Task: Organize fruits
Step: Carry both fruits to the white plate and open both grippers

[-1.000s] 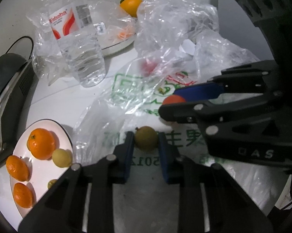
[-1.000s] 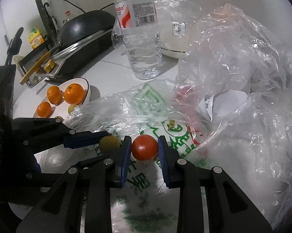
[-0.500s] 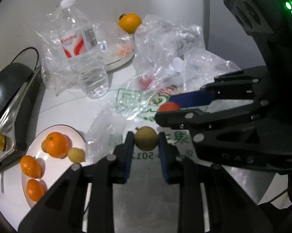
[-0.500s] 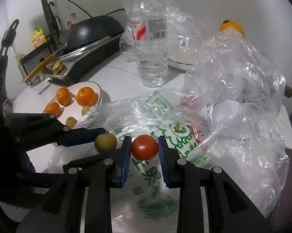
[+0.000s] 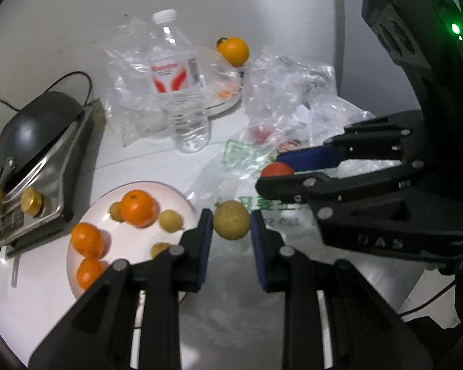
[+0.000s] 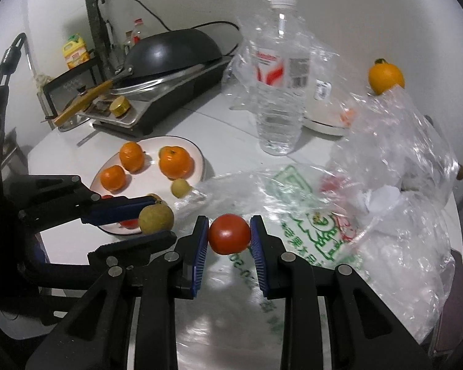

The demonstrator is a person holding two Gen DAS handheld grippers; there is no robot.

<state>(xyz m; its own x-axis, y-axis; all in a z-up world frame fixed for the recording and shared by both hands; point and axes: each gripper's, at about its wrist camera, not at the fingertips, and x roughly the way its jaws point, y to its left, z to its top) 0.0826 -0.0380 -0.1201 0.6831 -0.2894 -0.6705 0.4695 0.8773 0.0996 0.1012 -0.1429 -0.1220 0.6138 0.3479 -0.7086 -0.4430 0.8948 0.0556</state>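
Observation:
My left gripper (image 5: 232, 225) is shut on a brown-green round fruit (image 5: 232, 224), held above the table just right of the white plate (image 5: 86, 215). The fruit also shows in the right wrist view (image 6: 156, 219). My right gripper (image 6: 229, 234) is shut on a red tomato (image 6: 229, 233), held above the printed plastic bag (image 6: 296, 203); the tomato also shows in the left wrist view (image 5: 277, 169). The plate (image 6: 197, 154) holds three oranges (image 6: 174, 161) and several small yellow fruits (image 6: 180, 187). Another tomato (image 5: 259, 132) lies under crumpled plastic.
A water bottle (image 6: 280, 92) stands behind the bag. A lone orange (image 6: 385, 75) sits on a second white plate (image 6: 323, 126) at the back. A black wok on a stove (image 6: 169, 58) stands at the left. Crumpled clear plastic (image 6: 394, 141) covers the right side.
Both grippers have risen and pulled back from the bag, each still holding its fruit. More of the plate, bottle and stove now shows.

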